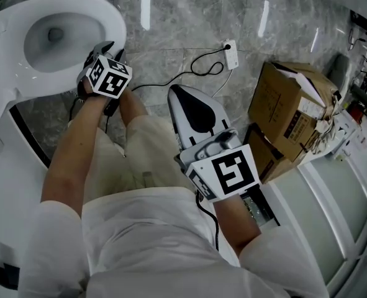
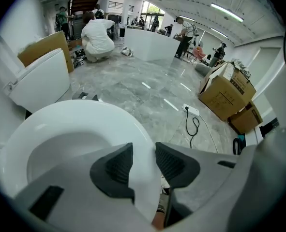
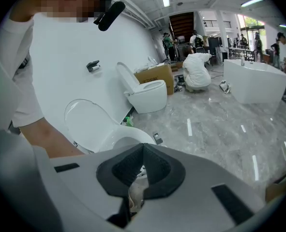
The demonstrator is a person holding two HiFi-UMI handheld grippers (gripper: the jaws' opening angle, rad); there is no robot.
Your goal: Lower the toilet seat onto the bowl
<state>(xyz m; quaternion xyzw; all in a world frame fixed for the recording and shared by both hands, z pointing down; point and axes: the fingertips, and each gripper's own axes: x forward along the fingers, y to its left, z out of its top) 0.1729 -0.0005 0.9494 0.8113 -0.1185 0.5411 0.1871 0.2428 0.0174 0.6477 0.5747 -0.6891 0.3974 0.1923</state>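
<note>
1. The toilet seat (image 1: 107,22) is seen at the upper left of the head view. It lies over the bowl (image 1: 46,47) at or near level. Whether it already rests on the bowl cannot be told. The lid (image 3: 87,122) is shown upright behind it in the right gripper view.
2. The left claw (image 1: 110,50) is closed on the seat's front rim. In the left gripper view the white rim is seen passing between the pads (image 2: 114,168), with one pad on each side of it.
3. The seat's long axis is judged to run from the hinge, at the lid end, out to the front edge nearest the person. The rim is held close to that front end, far from the hinge. Any travel left would therefore be a short downward arc about the hinge, with the claw carried down with the rim.
4. The right claw (image 1: 176,92) is closed on nothing, its pads met at the tips. It is held over the person's lap, well apart from the toilet. The left hand is plainly the nearer one, so the lowering is judged to be left to that hand alone.
</note>
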